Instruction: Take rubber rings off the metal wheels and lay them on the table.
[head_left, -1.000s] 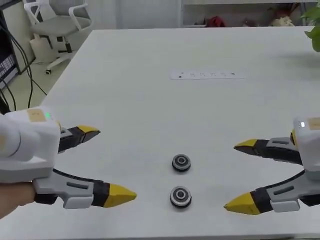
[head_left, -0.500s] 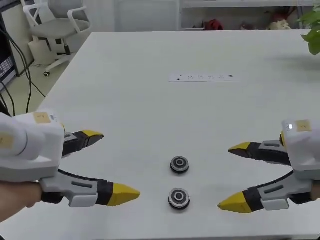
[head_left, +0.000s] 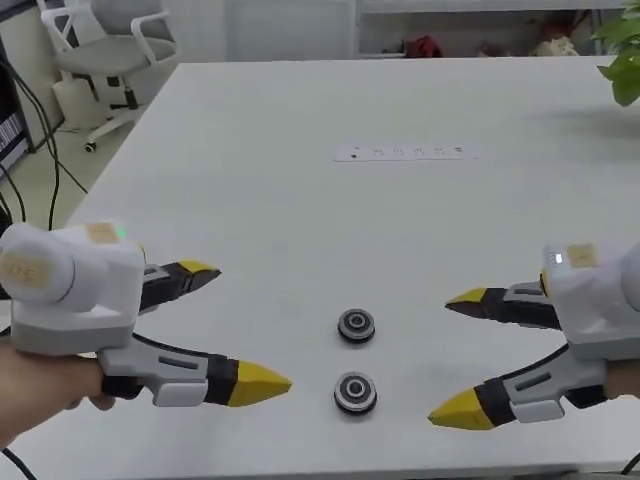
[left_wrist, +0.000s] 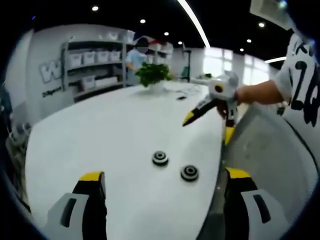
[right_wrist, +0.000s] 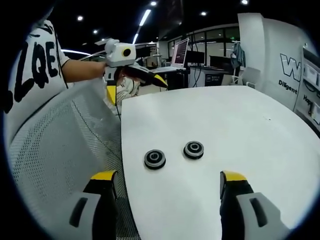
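Two small metal wheels with black rubber rings lie flat on the white table: the far wheel (head_left: 356, 325) and the near wheel (head_left: 355, 392), close to the front edge. In the left gripper view they appear as the far wheel (left_wrist: 160, 158) and the near wheel (left_wrist: 190, 173); in the right gripper view as the far wheel (right_wrist: 193, 149) and the near wheel (right_wrist: 155, 159). My left gripper (head_left: 238, 328) is open, to the left of the wheels. My right gripper (head_left: 462, 355) is open, to their right. Neither touches a wheel.
A flat strip with small markings (head_left: 405, 152) lies on the table (head_left: 300, 180) farther back. An office chair (head_left: 110, 40) stands off the table's far left corner, cables hang at the left, and a potted plant (head_left: 620, 50) sits at the far right.
Both grippers have edged inward toward the wheels. The view has shifted slightly. The wheels have stayed in place.
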